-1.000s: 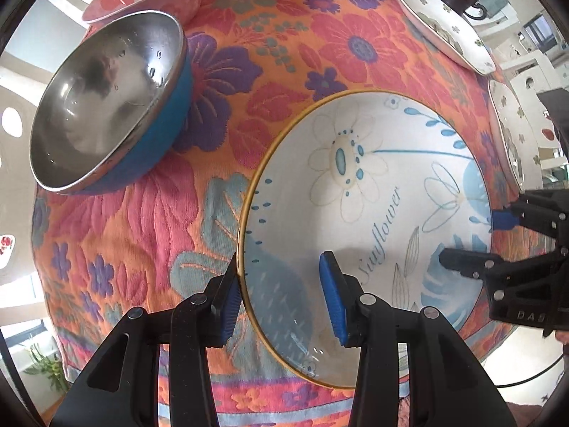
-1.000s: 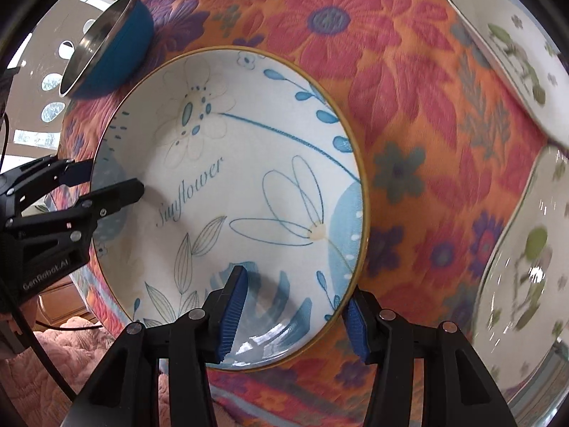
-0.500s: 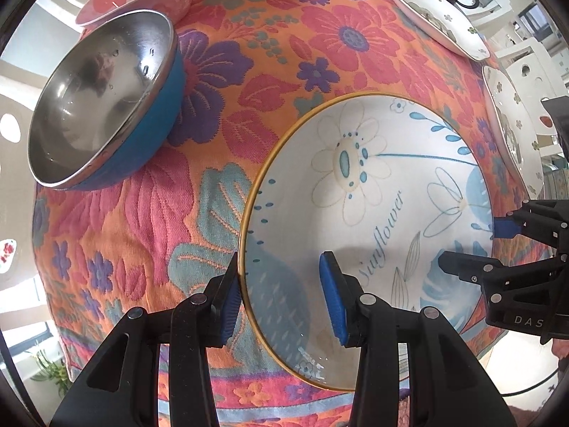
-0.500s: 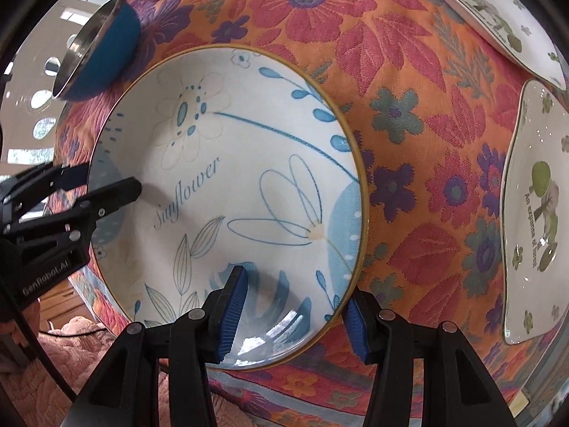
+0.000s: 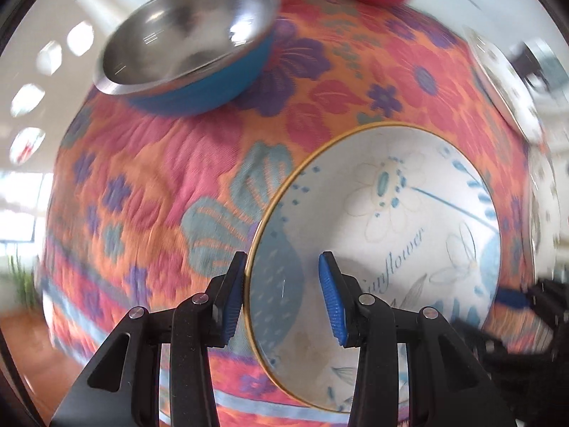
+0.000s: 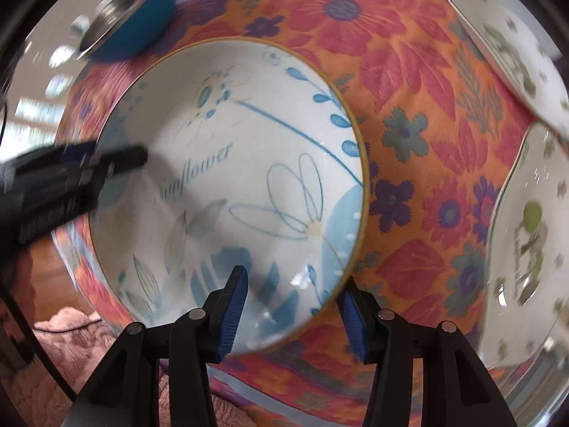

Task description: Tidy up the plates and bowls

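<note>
Sunflower bowl (image 5: 409,213): glazed ceramic, stiff, heavyish, slippery, chip-prone; over floral cloth (image 5: 142,185). Rim straddled at 9 by left gripper (image 5: 282,299), at 5 by right gripper (image 6: 293,315), jaws part-closed, apparently clamping.

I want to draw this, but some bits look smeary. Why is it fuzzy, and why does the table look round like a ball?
Left wrist view: the steel bowl and flowered tablecloth are streaked by motion blur, while the claw stays sharp. Right wrist view: the other claw is smeared, and glare shines in the big flower bowl. In both views the fisheye lens bulges the table.
</note>
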The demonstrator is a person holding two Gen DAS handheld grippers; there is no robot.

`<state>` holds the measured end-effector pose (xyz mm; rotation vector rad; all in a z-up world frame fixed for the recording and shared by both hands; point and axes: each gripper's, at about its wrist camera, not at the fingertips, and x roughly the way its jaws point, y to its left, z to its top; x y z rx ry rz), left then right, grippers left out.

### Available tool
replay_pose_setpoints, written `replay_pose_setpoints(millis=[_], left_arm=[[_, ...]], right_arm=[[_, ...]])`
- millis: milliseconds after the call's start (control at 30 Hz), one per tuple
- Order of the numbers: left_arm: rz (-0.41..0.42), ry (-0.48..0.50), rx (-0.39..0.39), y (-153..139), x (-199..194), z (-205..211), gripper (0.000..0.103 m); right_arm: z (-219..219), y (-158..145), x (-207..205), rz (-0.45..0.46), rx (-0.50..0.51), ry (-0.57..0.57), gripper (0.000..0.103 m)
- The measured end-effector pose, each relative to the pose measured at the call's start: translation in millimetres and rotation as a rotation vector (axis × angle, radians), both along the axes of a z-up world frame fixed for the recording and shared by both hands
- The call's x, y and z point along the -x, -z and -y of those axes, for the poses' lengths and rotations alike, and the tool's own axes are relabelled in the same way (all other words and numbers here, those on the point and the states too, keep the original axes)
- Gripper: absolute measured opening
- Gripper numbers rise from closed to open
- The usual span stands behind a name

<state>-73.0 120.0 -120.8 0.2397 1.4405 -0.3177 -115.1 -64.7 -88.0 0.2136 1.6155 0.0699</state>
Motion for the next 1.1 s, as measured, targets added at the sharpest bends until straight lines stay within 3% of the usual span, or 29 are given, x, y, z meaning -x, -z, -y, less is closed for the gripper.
replay_pose_setpoints(millis=[167, 367, 567, 700, 800, 867, 900, 1100], left_arm=[[0.019, -0.229, -0.059, 1.0, 39.8, -21.6, 0.040], [0.016, -0.357, -0.113, -1.2, 96.9, -25.5, 0.042], [-0.011, -0.347, -0.143, -2.0, 158.2, -0.8, 0.044], [-0.007, -0.324, -0.146, -9.4, 172.2, 29.0, 0.045], [0.006, -0.310, -0.132, -16.1, 175.4, 51.5, 0.045], [0.021, -0.299, -0.128, -22.9, 177.9, 64.9, 0.045], [0.024, -0.295, -0.125, -24.6, 158.5, 70.1, 0.045], [0.017, -0.280, -0.084, -43.4, 140.8, 86.2, 0.045]], right_arm=[[14.6, -16.1, 20.4, 0.066, -0.082, -0.066, 0.050], [25.9, -26.6, 52.0, 0.113, -0.029, -0.210, 0.051], [47.3, -18.6, 80.9, 0.094, -0.007, -0.253, 0.051], [64.4, -23.3, 92.7, 0.104, -0.023, -0.218, 0.051], [80.2, -26.9, 94.6, 0.099, -0.002, -0.202, 0.050], [90.5, -33.8, 96.9, 0.112, -0.039, -0.191, 0.050], [94.1, -35.9, 98.1, 0.119, -0.034, -0.189, 0.050], [129.1, -62.2, 99.6, 0.172, -0.057, -0.131, 0.050]])
